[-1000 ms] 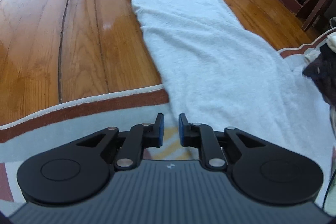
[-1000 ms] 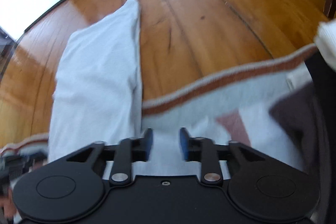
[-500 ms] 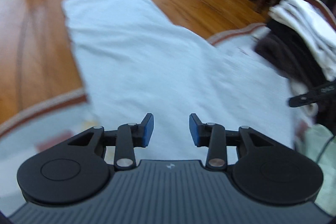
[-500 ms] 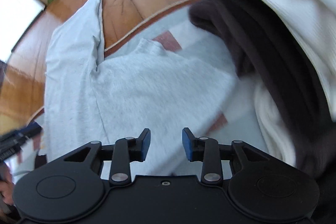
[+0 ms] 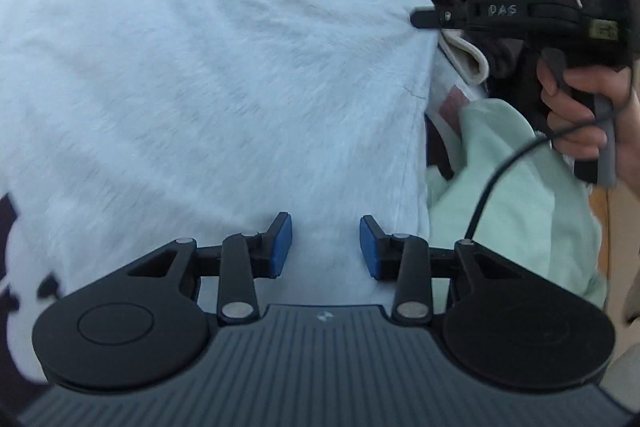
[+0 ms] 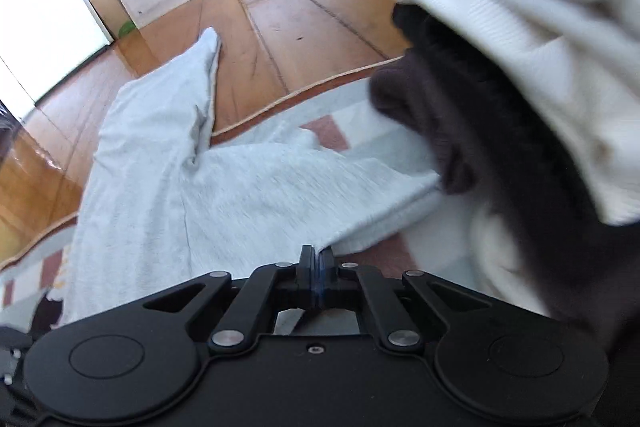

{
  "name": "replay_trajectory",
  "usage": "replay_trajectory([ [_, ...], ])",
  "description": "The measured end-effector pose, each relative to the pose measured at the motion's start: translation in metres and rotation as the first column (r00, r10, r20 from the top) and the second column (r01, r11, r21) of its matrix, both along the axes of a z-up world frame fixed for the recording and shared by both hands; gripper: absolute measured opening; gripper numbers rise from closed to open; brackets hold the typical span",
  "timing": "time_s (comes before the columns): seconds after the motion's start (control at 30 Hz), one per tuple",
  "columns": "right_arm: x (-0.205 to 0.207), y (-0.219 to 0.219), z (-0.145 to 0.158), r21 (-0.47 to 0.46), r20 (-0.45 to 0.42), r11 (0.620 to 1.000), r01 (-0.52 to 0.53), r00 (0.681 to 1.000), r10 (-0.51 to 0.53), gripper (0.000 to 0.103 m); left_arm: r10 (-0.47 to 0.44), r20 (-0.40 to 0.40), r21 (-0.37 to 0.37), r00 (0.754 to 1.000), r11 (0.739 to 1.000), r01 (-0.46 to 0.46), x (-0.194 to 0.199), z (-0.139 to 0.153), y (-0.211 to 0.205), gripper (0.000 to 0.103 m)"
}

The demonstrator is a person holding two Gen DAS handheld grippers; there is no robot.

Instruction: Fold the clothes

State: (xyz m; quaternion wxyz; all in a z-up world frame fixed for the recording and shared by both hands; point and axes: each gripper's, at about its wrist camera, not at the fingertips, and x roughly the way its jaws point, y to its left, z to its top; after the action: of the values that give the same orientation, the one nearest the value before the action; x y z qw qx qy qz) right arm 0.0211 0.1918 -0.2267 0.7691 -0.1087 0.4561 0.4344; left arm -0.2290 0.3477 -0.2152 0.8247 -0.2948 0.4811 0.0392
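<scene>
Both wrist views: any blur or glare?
Left wrist view: grey garment smeared by motion blur, left gripper sharp. Right wrist view: white garment and dark garment blurred up close; window glare washes out the wooden floor.

Left gripper (image 5: 325, 247): black body, ribbed grey top, blue pads on fingers (image 5: 280, 245), silver screws. Right gripper (image 6: 317, 267): black, w/ black cable.

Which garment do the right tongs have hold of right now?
The light grey garment spread flat across rug and floor: the right tongs are pinched on its near edge. The dark brown and cream clothes sit piled beside it, ungripped.
</scene>
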Motion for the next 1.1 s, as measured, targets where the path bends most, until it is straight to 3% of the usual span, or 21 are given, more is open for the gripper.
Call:
replay_trajectory([
  [0.1,0.007,-0.002,-0.016,-0.095,0.022,0.995,0.015,1.0,-0.013,0.001,0.057,-0.008,-0.068,0.998,0.996,-0.057,-0.013,0.001,0.008,0.036],
  [0.2,0.023,-0.014,-0.023,-0.069,-0.064,0.988,0.137,0.988,-0.142,0.014,0.09,-0.009,-0.112,0.996,0.99,-0.09,-0.018,0.003,0.012,0.037],
  [0.27,0.03,-0.02,-0.022,-0.02,-0.116,0.987,0.161,0.98,-0.162,0.033,0.098,0.001,-0.112,0.995,0.989,-0.098,-0.021,0.008,0.011,0.038],
  [0.3,0.033,-0.02,-0.023,0.003,-0.132,0.984,0.178,0.976,-0.176,0.053,0.104,0.011,-0.102,0.995,0.99,-0.102,-0.023,0.011,0.011,0.04],
  [0.33,0.036,-0.021,-0.023,0.026,-0.147,0.98,0.195,0.971,-0.189,0.062,0.11,0.02,-0.073,0.994,0.991,-0.109,-0.024,0.015,0.012,0.041],
  [0.4,0.036,-0.012,-0.027,0.047,-0.146,0.985,0.165,0.977,-0.157,0.062,0.114,0.029,0.049,0.993,0.992,-0.115,-0.019,0.019,0.016,0.046],
  [0.43,0.034,-0.005,-0.03,0.051,-0.137,0.99,0.135,0.982,-0.127,0.065,0.117,0.028,0.109,0.993,0.987,-0.119,-0.016,0.02,0.018,0.054],
  [0.47,0.033,0.002,-0.032,0.055,-0.128,0.993,0.104,0.987,-0.096,0.068,0.125,0.009,0.166,0.992,0.978,-0.124,-0.011,0.018,0.021,0.055],
  [0.53,0.028,0.018,-0.037,0.052,-0.09,0.998,0.043,0.995,-0.038,0.069,0.146,-0.018,0.256,0.989,0.957,-0.136,-0.002,0.013,0.027,0.054],
  [0.57,0.022,0.029,-0.036,0.026,-0.026,1.0,0.016,1.0,-0.015,0.064,0.167,0.001,0.218,0.986,0.962,-0.163,-0.003,0.013,0.033,0.053],
  [0.63,0.014,0.046,-0.033,-0.004,0.073,1.0,0.005,0.997,-0.005,0.01,0.21,0.037,0.139,0.977,0.967,-0.213,-0.007,0.013,0.044,0.053],
  [0.77,-0.01,0.053,-0.001,0.065,0.215,0.998,0.016,0.976,-0.03,0.01,0.308,0.077,0.014,0.948,0.951,-0.31,-0.014,0.011,0.061,0.053],
  [0.8,-0.033,0.06,0.013,0.038,0.331,0.998,-0.058,0.943,0.042,0.01,0.332,0.083,-0.007,0.94,0.943,-0.333,-0.017,0.008,0.065,0.053],
  [0.87,-0.084,0.075,0.034,-0.027,0.503,0.97,-0.24,0.836,0.22,0.01,0.376,0.093,-0.041,0.922,0.927,-0.374,-0.024,0.005,0.072,0.053],
  [0.97,-0.145,0.086,0.047,-0.102,0.524,0.867,-0.487,0.715,0.463,0.007,0.409,0.112,-0.016,0.906,0.912,-0.41,-0.037,0.008,0.077,0.053],
  [1.07,-0.182,0.086,0.029,-0.211,0.501,0.765,-0.608,0.605,0.619,0.007,0.456,0.143,-0.06,0.879,0.89,-0.452,-0.055,0.008,0.09,0.054],
  [1.1,-0.186,0.085,0.02,-0.254,0.479,0.744,-0.618,0.589,0.652,0.007,0.465,0.147,-0.088,0.873,0.885,-0.457,-0.061,0.006,0.094,0.055],
])
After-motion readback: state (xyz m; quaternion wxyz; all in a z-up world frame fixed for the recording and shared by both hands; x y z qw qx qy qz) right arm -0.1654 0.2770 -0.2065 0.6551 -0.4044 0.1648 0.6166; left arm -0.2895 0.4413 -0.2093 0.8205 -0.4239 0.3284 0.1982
